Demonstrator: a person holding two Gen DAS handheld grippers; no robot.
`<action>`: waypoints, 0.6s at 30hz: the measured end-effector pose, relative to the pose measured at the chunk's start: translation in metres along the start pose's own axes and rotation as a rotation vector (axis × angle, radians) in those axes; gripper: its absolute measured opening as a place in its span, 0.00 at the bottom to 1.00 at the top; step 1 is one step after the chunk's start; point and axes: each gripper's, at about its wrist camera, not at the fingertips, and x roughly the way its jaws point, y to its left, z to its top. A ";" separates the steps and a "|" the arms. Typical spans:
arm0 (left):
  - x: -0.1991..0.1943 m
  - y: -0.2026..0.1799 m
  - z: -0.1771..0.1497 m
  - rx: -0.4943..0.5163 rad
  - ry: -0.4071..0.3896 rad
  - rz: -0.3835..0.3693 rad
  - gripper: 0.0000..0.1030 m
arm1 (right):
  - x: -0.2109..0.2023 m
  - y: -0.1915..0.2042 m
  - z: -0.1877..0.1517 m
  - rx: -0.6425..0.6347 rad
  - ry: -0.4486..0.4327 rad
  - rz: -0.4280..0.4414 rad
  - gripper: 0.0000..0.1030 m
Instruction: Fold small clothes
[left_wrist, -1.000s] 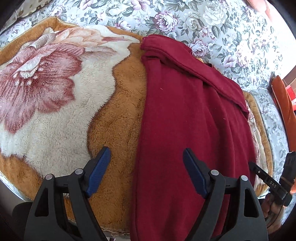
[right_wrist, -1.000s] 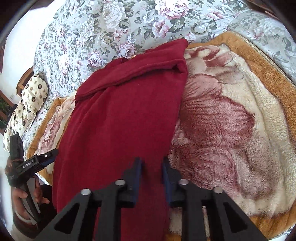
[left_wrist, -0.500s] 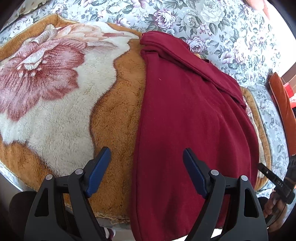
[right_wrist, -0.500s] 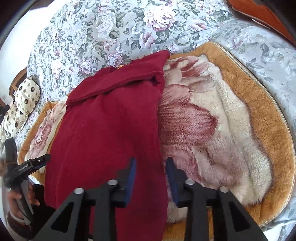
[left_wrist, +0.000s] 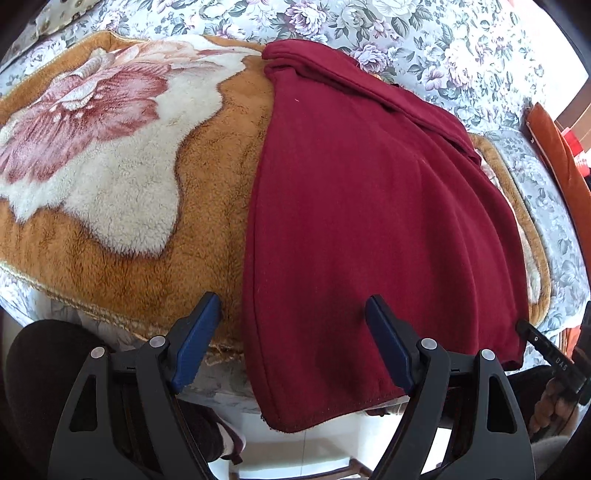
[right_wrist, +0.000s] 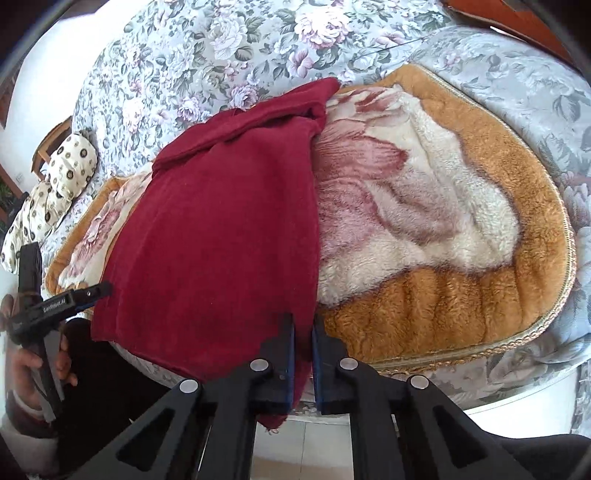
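Observation:
A dark red garment (left_wrist: 369, 206) lies lengthwise on a plush brown and cream floral blanket (left_wrist: 122, 192), its near hem hanging over the bed's front edge. It also shows in the right wrist view (right_wrist: 221, 240). My left gripper (left_wrist: 293, 310) is open, its jaws standing wide either side of the garment's near left edge, holding nothing. My right gripper (right_wrist: 303, 332) is shut on the garment's near right edge, with red cloth pinched between the pads. The left gripper (right_wrist: 74, 295) shows at the garment's left corner in the right wrist view.
The blanket (right_wrist: 443, 229) lies on a grey floral bedspread (right_wrist: 221, 48). A spotted cream pillow (right_wrist: 55, 184) sits at the far left. An orange cushion (left_wrist: 561, 162) stands at the right. White floor (left_wrist: 306, 446) shows below the bed edge.
Both grippers have pulled back toward the bed's front edge. The right gripper opened slightly half a second ago and is now shut on the garment's edge. The hem now hangs over the edge.

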 end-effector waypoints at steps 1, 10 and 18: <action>0.000 0.000 -0.002 -0.005 -0.011 0.001 0.78 | 0.001 -0.003 -0.001 0.022 0.001 0.023 0.07; 0.004 -0.007 -0.003 0.032 -0.011 0.052 0.80 | 0.010 0.005 -0.003 0.055 0.015 0.112 0.35; 0.007 -0.011 -0.003 0.043 -0.002 0.068 0.81 | 0.011 0.007 -0.009 0.043 0.042 0.102 0.36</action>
